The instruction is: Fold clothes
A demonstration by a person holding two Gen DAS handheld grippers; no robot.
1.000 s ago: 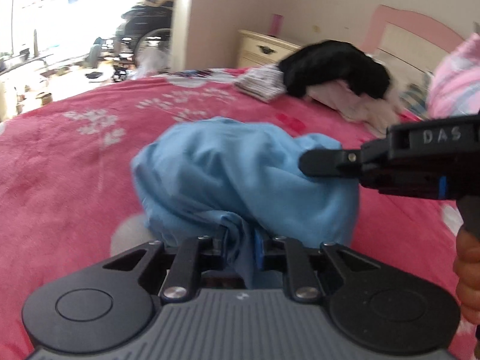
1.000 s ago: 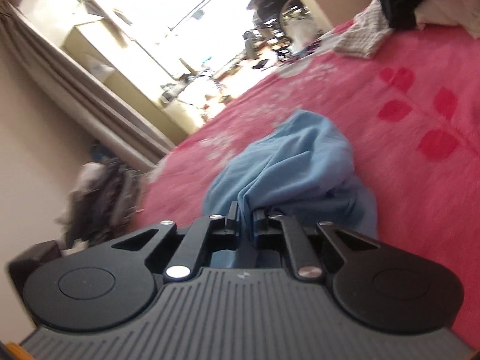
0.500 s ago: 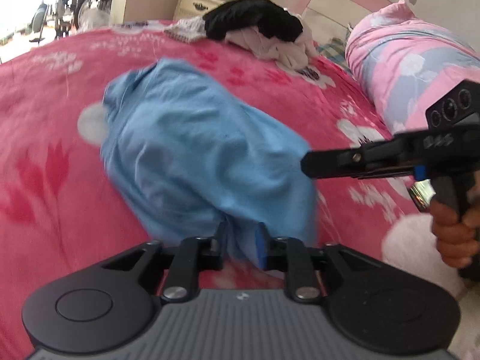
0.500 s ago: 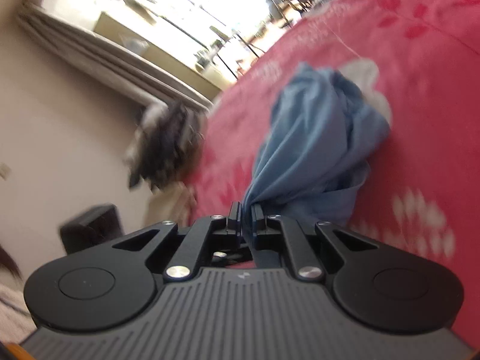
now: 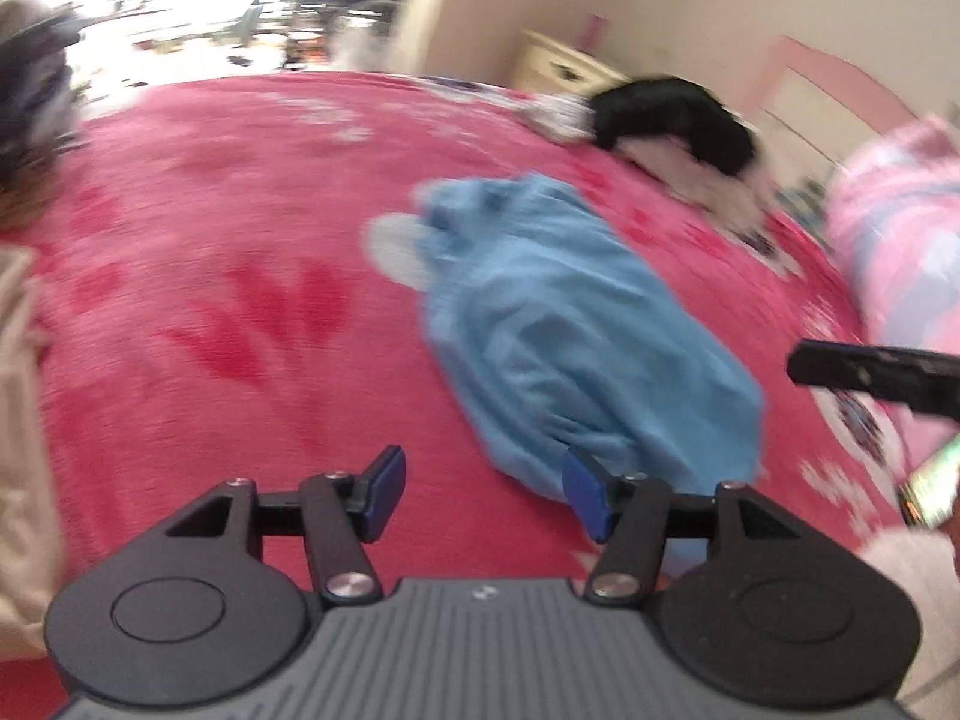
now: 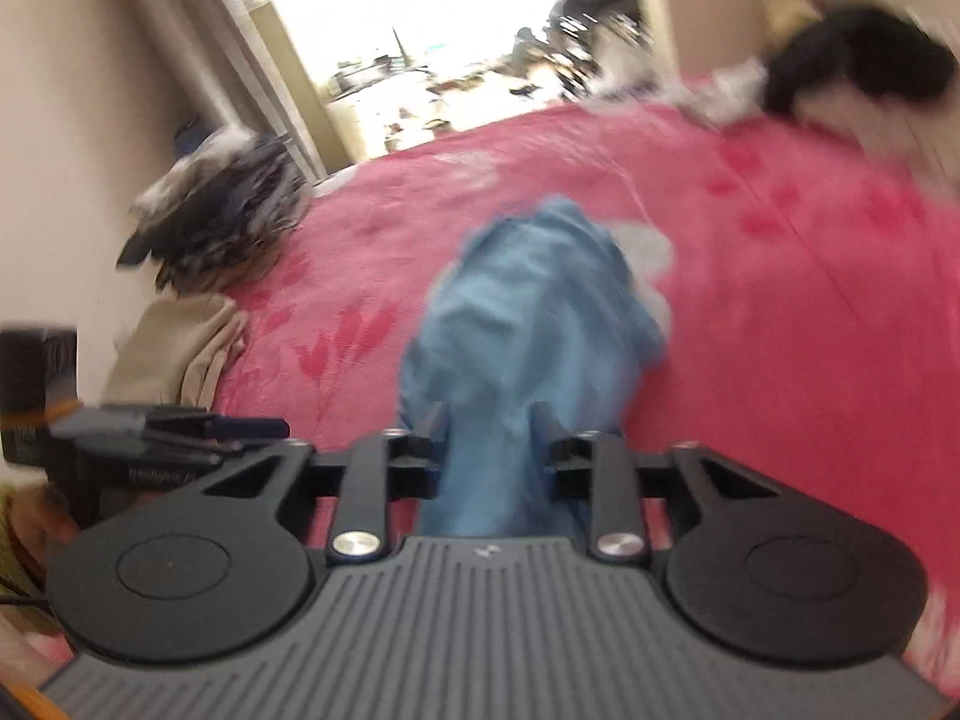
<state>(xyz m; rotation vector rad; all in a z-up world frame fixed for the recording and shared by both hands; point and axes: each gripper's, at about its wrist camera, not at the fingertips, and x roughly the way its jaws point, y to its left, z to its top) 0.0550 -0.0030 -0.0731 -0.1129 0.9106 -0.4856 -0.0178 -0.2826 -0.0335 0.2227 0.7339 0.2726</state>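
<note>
Our left gripper has its fingers spread, holding nothing; our right gripper is spread around the light-blue garment, bunched on the red floral bedspread. No writing is legible.

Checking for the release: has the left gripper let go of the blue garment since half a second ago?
Yes. The left gripper now stands open, and the blue garment lies on the red bedspread beside its right finger.

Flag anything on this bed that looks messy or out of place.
The blue garment lies bunched in a crumpled heap on the red bedspread, not spread flat or folded. A black garment sits on a loose pile at the far side. Both views are blurred.
</note>
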